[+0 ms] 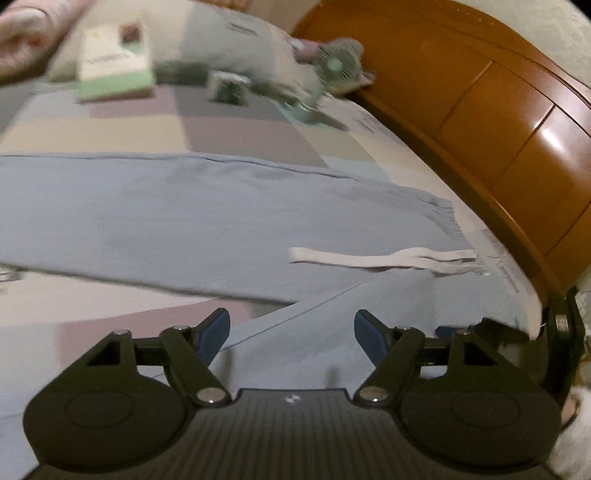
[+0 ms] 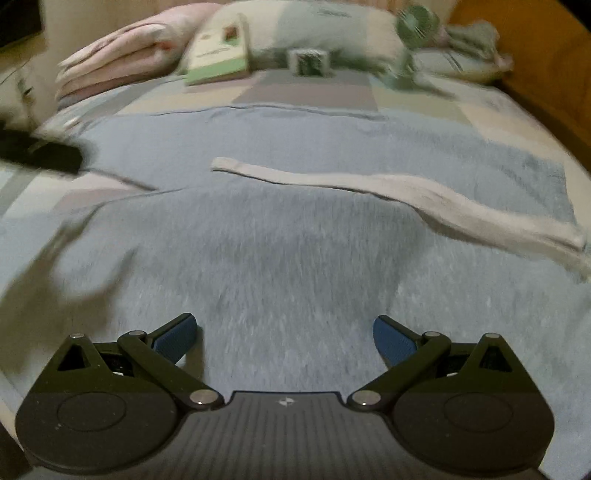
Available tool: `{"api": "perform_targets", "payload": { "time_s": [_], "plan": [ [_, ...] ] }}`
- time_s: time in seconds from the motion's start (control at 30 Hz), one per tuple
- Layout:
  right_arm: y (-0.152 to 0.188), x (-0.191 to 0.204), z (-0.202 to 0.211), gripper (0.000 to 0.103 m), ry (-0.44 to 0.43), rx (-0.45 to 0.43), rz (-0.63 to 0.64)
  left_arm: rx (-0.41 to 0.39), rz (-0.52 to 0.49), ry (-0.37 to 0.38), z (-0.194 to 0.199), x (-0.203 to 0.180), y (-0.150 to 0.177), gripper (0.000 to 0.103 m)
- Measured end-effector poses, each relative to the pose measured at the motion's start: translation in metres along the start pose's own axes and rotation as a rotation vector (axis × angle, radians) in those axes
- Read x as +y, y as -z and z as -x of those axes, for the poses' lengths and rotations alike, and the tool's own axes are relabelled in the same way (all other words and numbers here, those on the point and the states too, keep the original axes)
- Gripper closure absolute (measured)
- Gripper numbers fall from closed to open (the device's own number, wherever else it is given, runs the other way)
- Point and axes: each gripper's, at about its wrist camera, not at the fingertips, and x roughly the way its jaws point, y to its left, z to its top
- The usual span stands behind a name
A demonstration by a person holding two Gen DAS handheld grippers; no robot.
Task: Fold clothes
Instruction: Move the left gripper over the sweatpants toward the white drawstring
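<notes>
A pair of light blue trousers (image 1: 184, 221) lies spread on the bed, its two legs running apart toward the left in the left wrist view. It fills the middle of the right wrist view (image 2: 295, 240). A white drawstring (image 1: 388, 260) lies across the waist end and shows in the right wrist view (image 2: 388, 192) too. My left gripper (image 1: 291, 332) is open and empty, just above the nearer leg. My right gripper (image 2: 286, 336) is open and empty over the cloth. The right gripper (image 1: 561, 332) partly shows at the right edge of the left wrist view, at the waist corner.
The bed has a pastel patchwork cover (image 1: 147, 133). A wooden headboard (image 1: 498, 129) runs along the right. At the far end lie pillows (image 2: 314, 29), a green and white box (image 2: 218, 55), a small cube box (image 2: 308, 61), a small fan (image 2: 417, 22) and folded pink bedding (image 2: 122, 62).
</notes>
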Motion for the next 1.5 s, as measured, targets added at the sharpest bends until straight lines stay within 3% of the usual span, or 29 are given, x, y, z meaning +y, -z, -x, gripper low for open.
{"api": "perform_targets", "payload": {
  "time_s": [0.17, 0.37, 0.57, 0.8, 0.93, 1.2, 1.33, 1.43, 1.5],
  "plan": [
    [-0.001, -0.001, 0.0, 0.0, -0.031, 0.014, 0.037, 0.059, 0.06, 0.071, -0.043, -0.008, -0.009, 0.029],
    [0.012, -0.002, 0.005, 0.0, -0.035, -0.034, 0.043, 0.158, 0.136, 0.095, -0.063, 0.003, -0.005, 0.027],
    [0.014, -0.002, 0.006, 0.0, -0.025, -0.054, 0.028, 0.155, 0.235, 0.157, -0.081, 0.014, -0.017, 0.018],
    [0.017, -0.004, 0.005, 0.0, -0.028, -0.075, 0.028, 0.109, 0.352, 0.231, -0.093, 0.026, -0.03, 0.017],
    [0.019, -0.003, 0.007, 0.0, -0.029, -0.078, 0.028, 0.154, 0.419, 0.326, -0.103, 0.023, -0.021, 0.017],
    [0.013, -0.003, 0.011, 0.0, -0.032, -0.056, 0.019, 0.228, 0.392, 0.395, -0.136, -0.01, -0.039, 0.014],
    [0.011, -0.003, 0.018, 0.0, -0.035, -0.059, 0.016, 0.151, 0.396, 0.427, -0.132, -0.014, -0.053, 0.014],
    [0.011, -0.003, 0.021, 0.0, -0.036, -0.063, 0.016, 0.15, 0.435, 0.462, -0.133, -0.013, -0.051, 0.013],
    [0.011, -0.002, 0.022, 0.0, -0.042, -0.066, 0.014, 0.189, 0.409, 0.44, -0.139, -0.017, -0.046, 0.013]
  ]
}}
